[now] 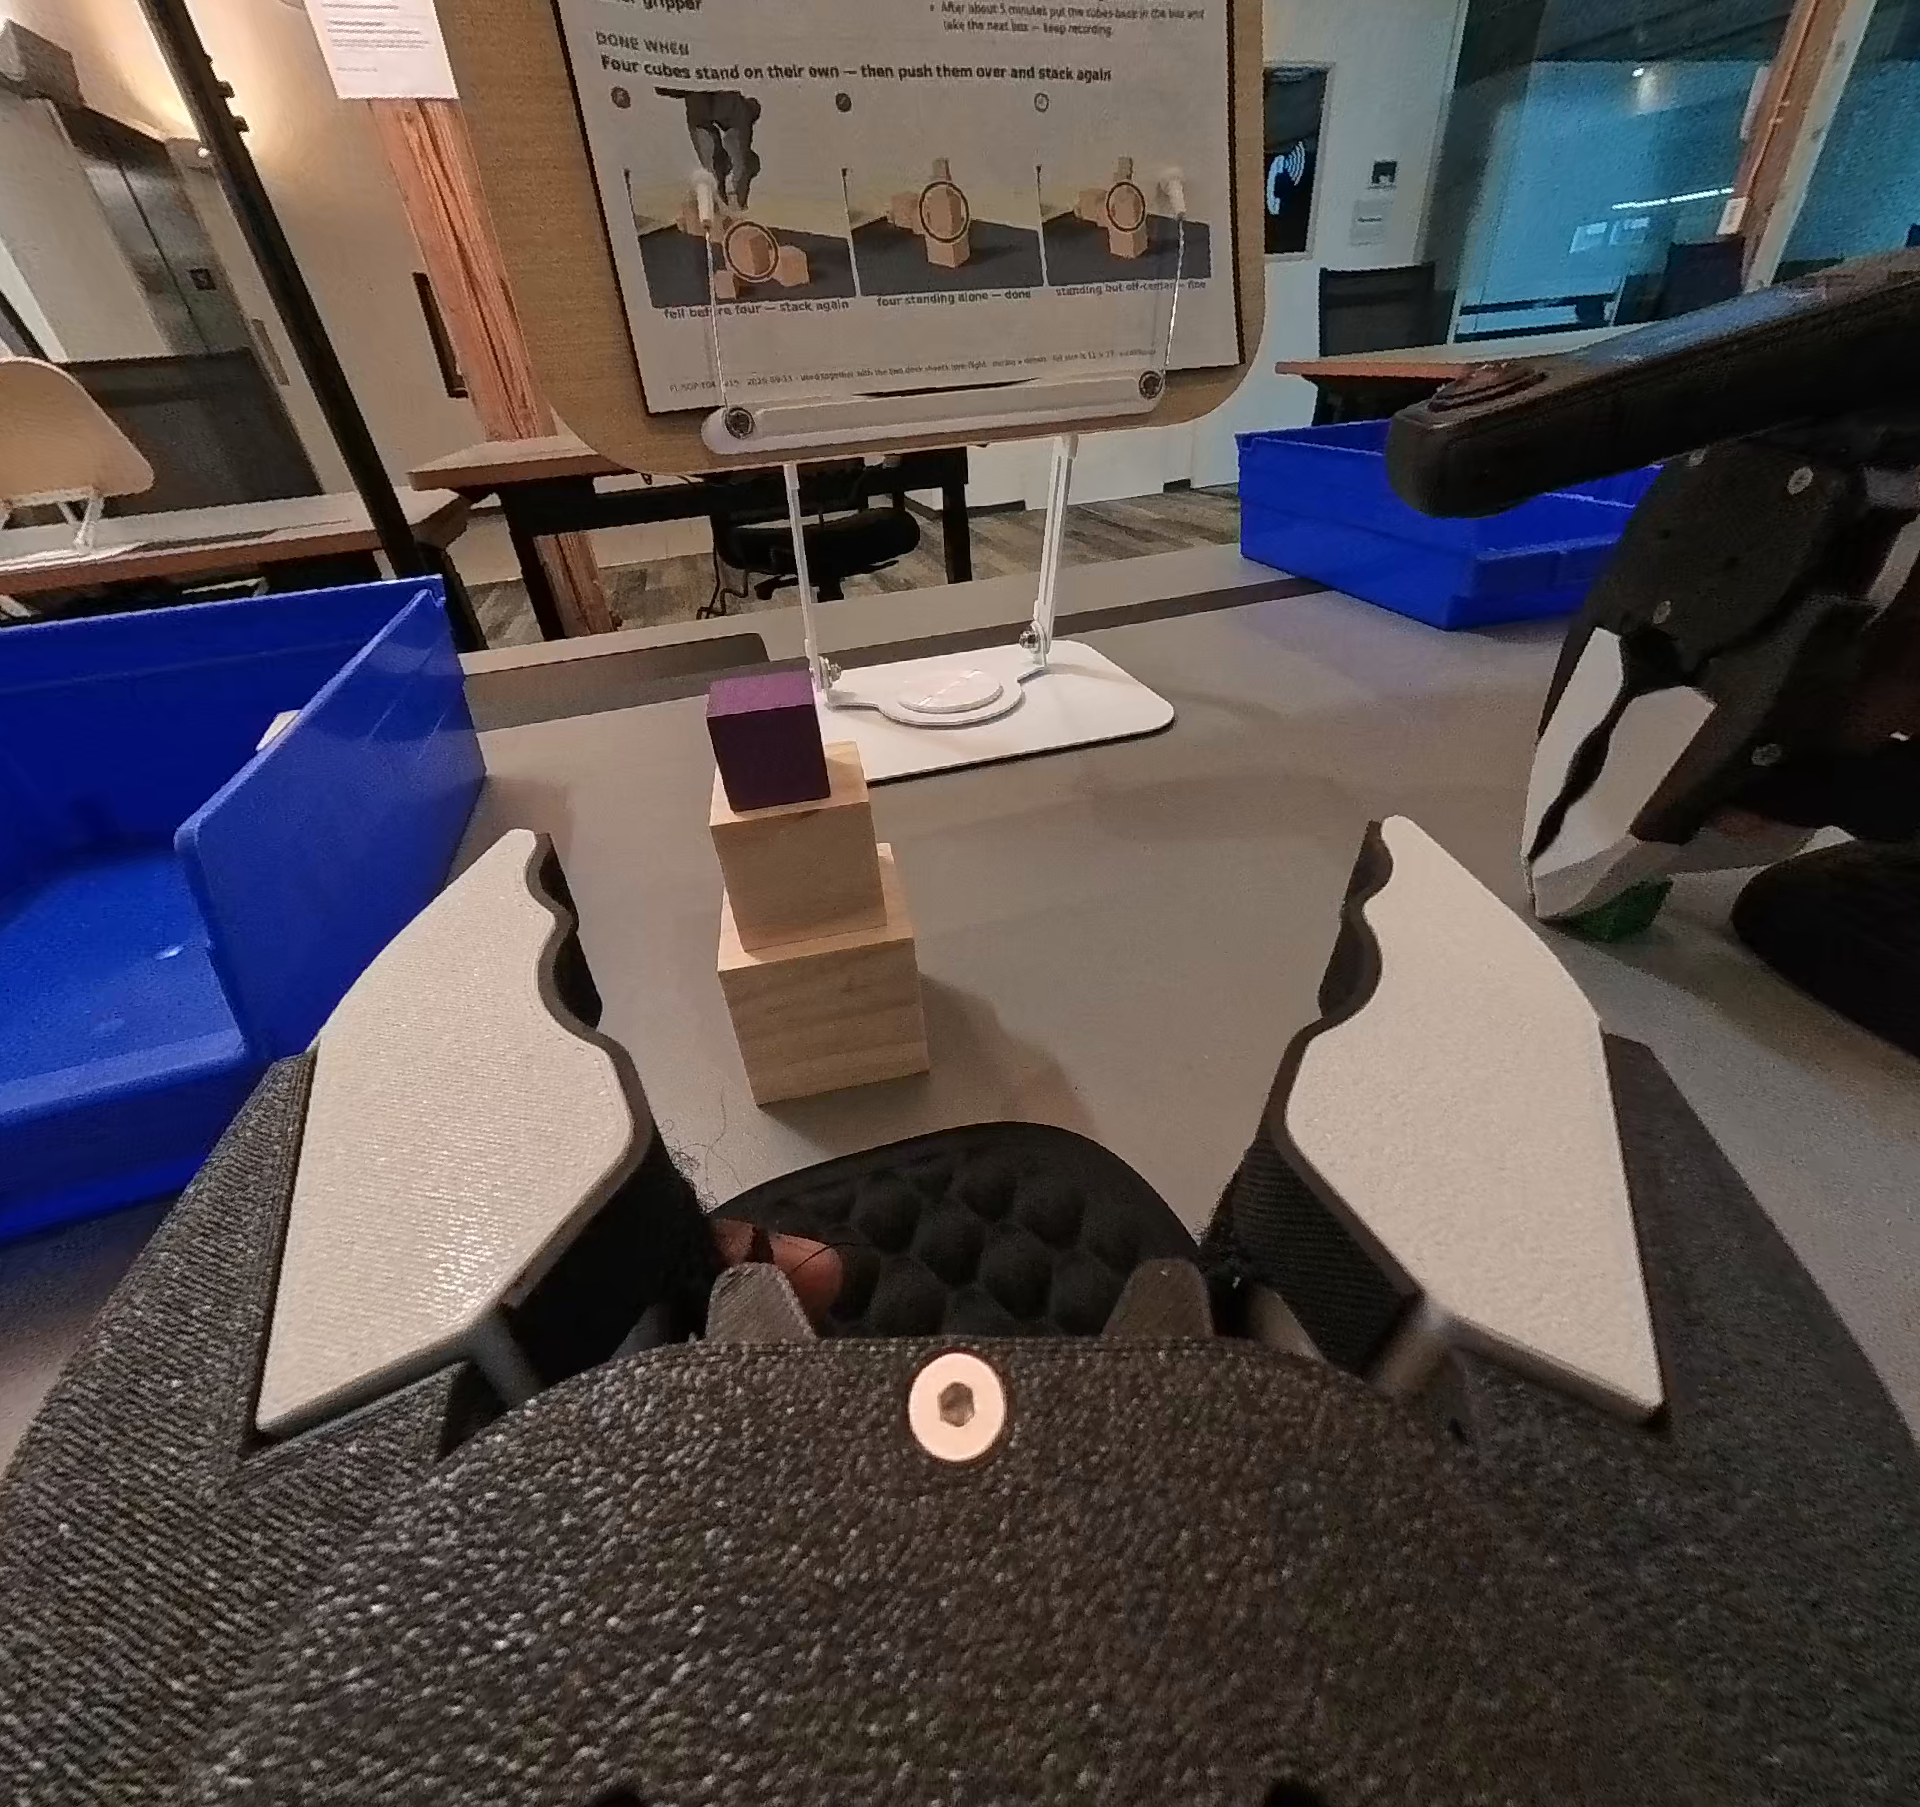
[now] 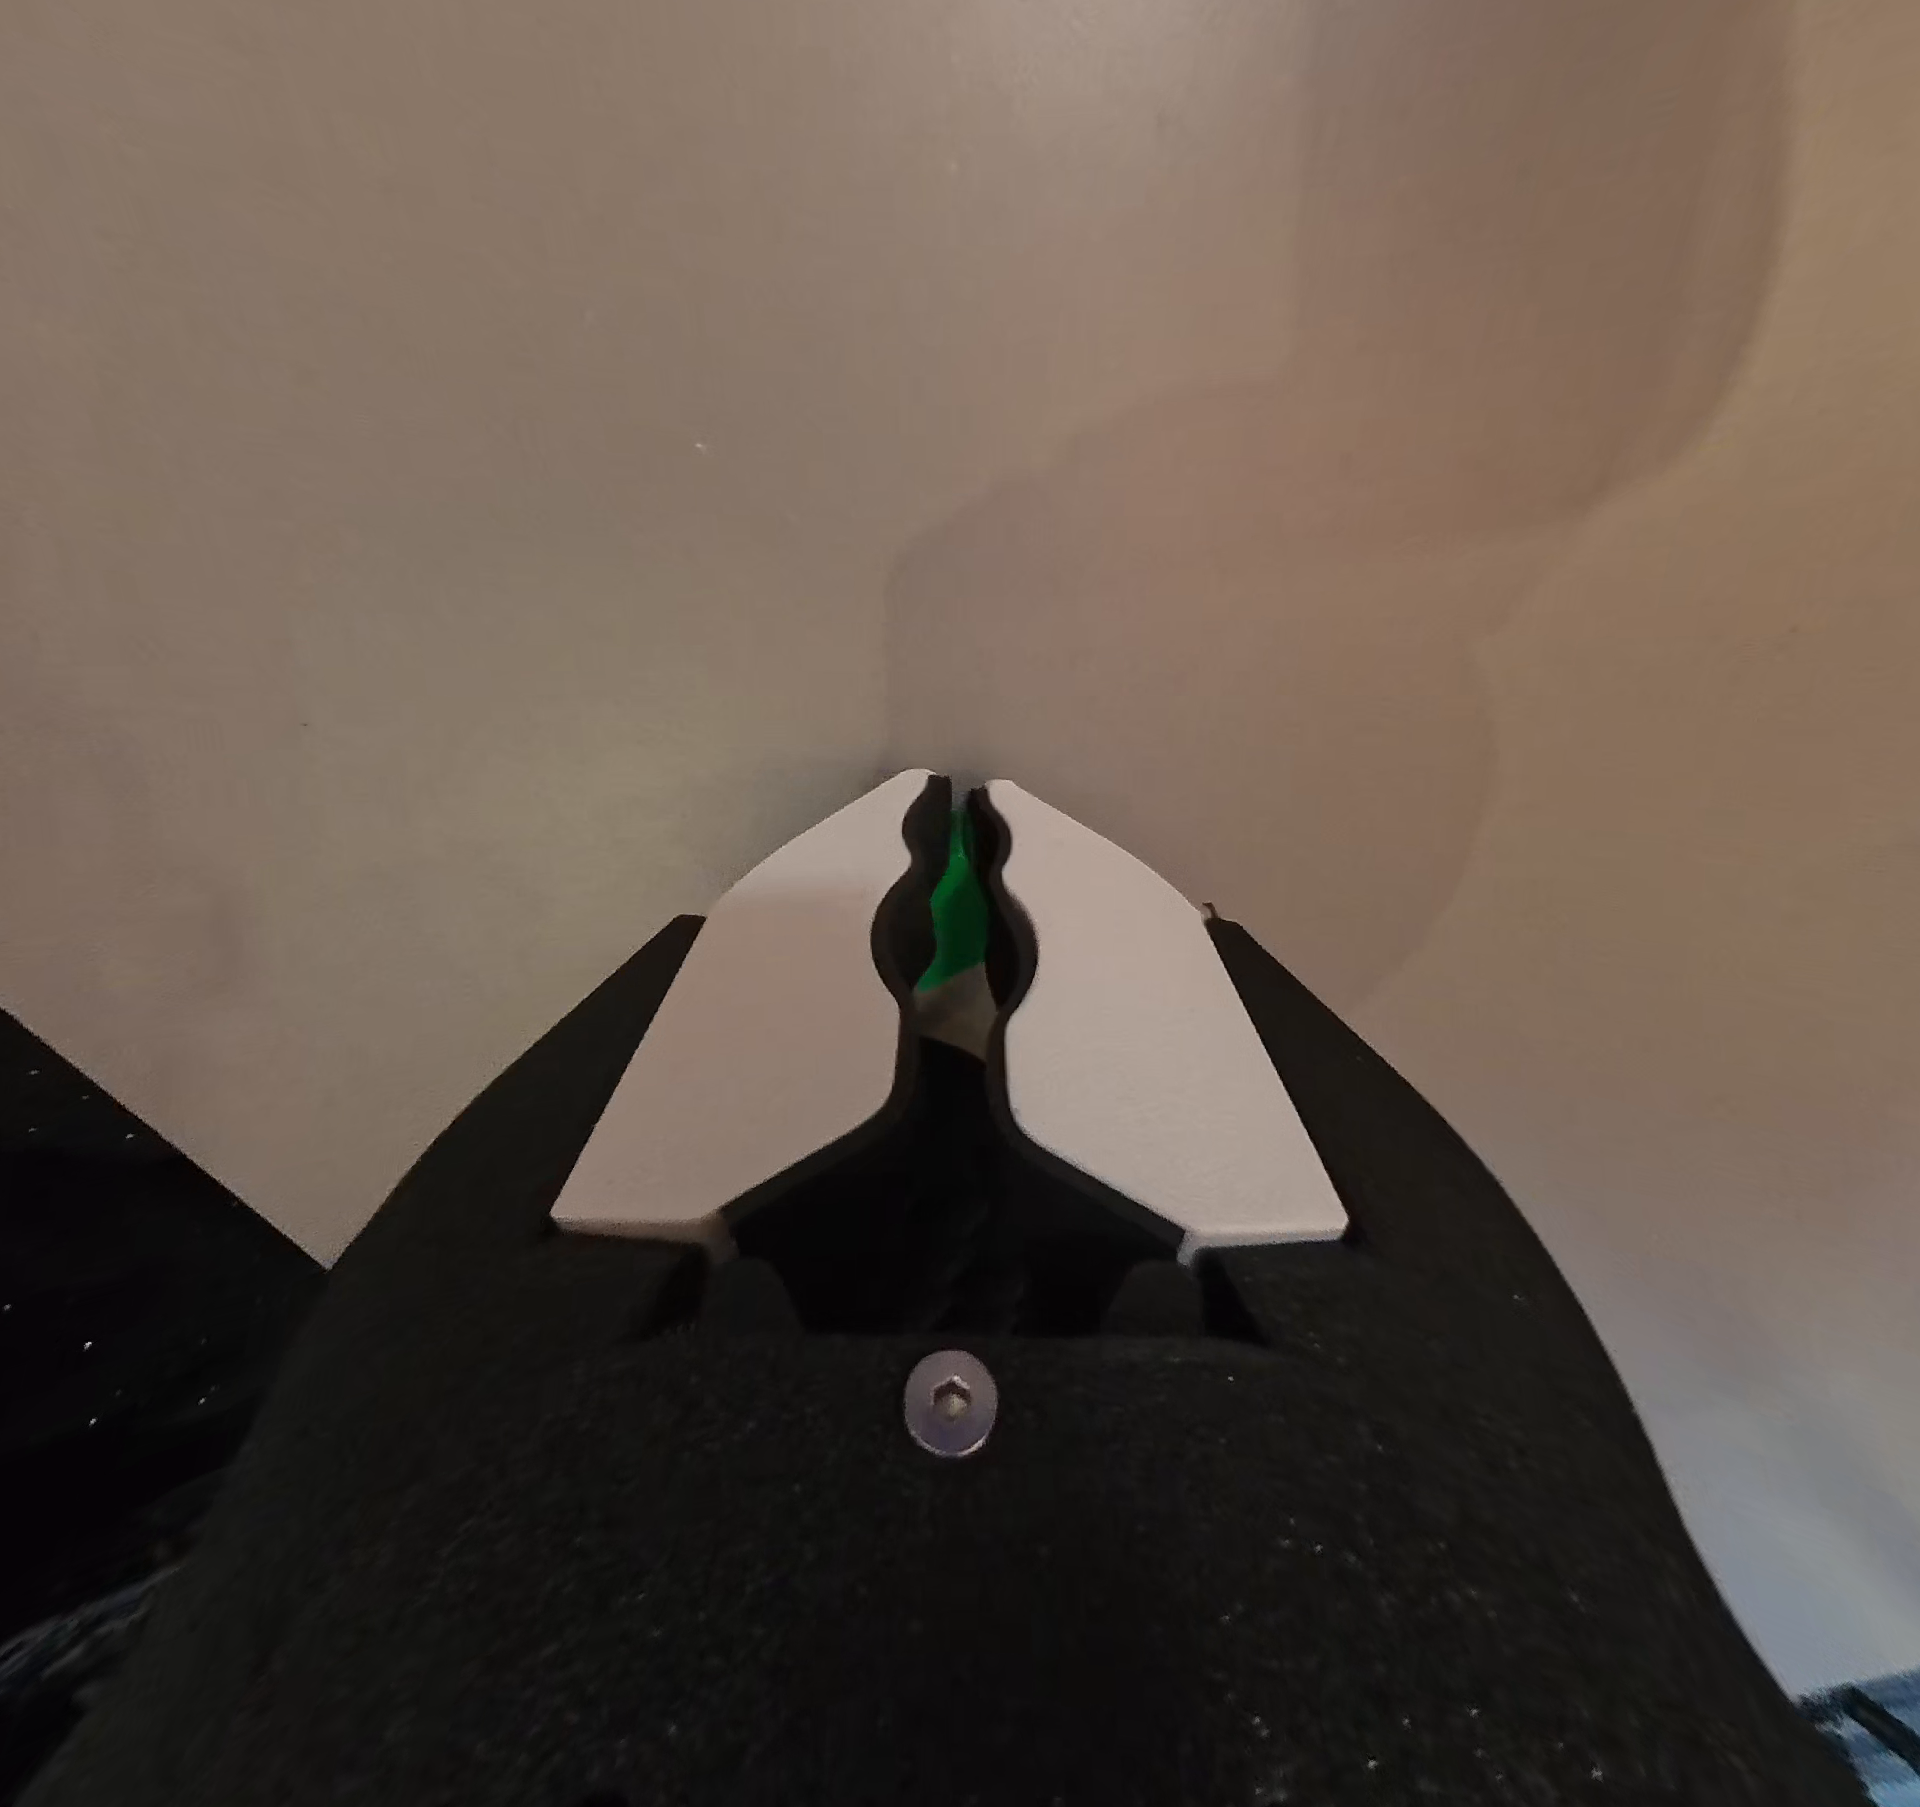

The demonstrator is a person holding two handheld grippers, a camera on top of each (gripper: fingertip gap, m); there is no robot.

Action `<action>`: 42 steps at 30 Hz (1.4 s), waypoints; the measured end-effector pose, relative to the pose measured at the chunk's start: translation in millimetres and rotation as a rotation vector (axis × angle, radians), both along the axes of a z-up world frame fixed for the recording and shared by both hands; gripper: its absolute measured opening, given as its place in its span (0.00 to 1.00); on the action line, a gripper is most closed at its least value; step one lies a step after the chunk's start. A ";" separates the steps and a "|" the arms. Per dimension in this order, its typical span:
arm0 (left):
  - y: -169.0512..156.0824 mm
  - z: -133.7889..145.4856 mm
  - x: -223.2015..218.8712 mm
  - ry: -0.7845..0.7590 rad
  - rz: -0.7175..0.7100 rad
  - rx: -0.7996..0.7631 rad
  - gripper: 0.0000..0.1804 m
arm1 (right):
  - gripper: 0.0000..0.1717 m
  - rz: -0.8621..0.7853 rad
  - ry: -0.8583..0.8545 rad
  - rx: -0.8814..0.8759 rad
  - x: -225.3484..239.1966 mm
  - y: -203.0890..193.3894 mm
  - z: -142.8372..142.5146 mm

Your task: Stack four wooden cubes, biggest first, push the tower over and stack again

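Three stacked cubes (image 1: 816, 884) are standing skewed between the left gripper's (image 1: 961, 884) spread jaws, risking toppling if nudged, while right of them the right gripper (image 2: 961, 791) is pinching a green block (image 2: 956, 926)

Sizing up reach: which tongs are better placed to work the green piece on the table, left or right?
Right, probably. The right tongs point tip-down at the green piece, nearly closed; whether they grip it isn't clear. The left tongs gape wide, empty, facing the three-cube stack, away from it.

Four cubes (image 1: 821, 999), two blue bins (image 1: 322, 822)
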State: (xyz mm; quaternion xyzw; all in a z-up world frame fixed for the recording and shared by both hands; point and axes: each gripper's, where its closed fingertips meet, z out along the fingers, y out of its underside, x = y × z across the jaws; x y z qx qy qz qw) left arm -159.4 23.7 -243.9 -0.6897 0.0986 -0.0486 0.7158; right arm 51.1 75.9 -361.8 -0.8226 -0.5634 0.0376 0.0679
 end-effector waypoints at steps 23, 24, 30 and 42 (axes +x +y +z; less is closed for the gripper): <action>0.6 -0.4 0.8 0.012 0.004 -0.001 0.74 | 0.28 0.304 0.044 -0.041 15.0 -14.4 10.8; 0.6 -0.6 0.9 0.012 0.004 -0.002 0.74 | 0.28 0.324 0.040 -0.027 14.1 -12.7 9.1; 0.8 -0.6 0.9 0.012 0.004 -0.003 0.74 | 0.13 0.391 0.053 0.001 8.6 -9.8 11.0; 1.2 -1.0 1.2 0.013 0.002 -0.006 0.74 | 0.13 0.400 0.144 0.042 -68.0 0.6 77.3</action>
